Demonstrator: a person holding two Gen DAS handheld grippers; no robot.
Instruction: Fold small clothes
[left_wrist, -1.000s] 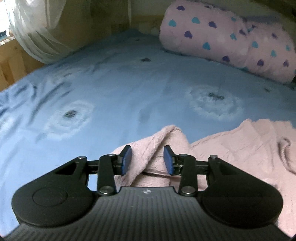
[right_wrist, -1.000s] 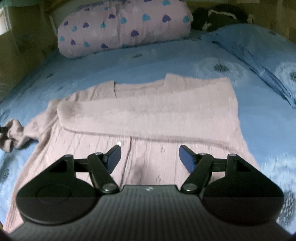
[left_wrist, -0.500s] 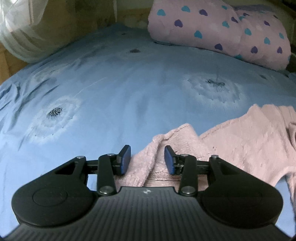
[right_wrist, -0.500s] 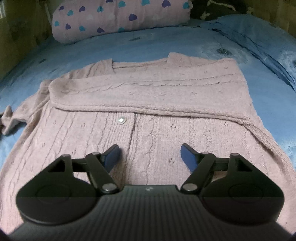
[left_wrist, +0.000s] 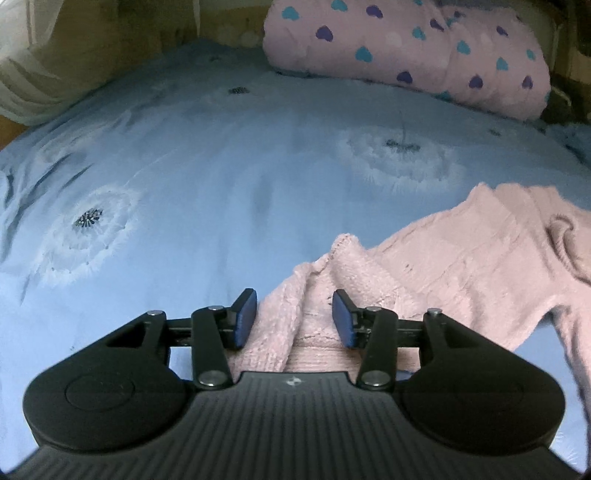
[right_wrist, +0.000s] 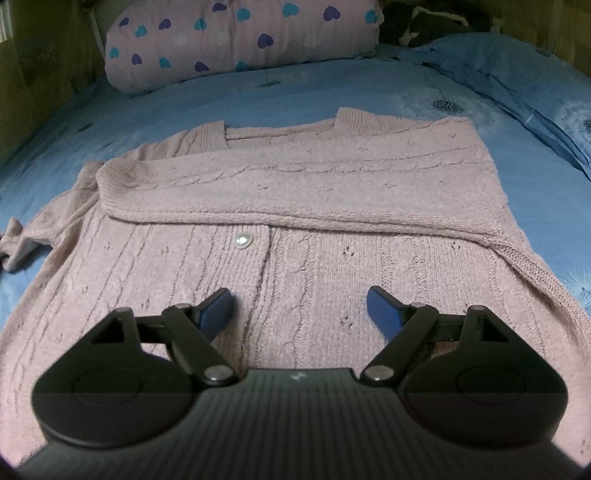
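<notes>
1. Left gripper (left_wrist: 293, 319) has just been opening, its jaws astride the pink cardigan's (right_wrist: 295, 229) loose cuff (left_wrist: 314, 295).
2. Right gripper (right_wrist: 301, 314), jaws spreading, hovers empty over the cardigan's front.
3. One sleeve (right_wrist: 295, 184) lies folded across; the other remains.

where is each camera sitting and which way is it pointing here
Left wrist: sits on the left tool, angled down over the blue bedsheet at the pink cardigan sleeve end; only the tool shows, its jaws having just been opening with knit between them.
Right wrist: sits on the right tool, angled down over the cardigan's buttoned front; only the tool shows, its jaws having just been opening, clear of the knit.
Shared: cardigan, bedsheet, heart-print pillow.
</notes>
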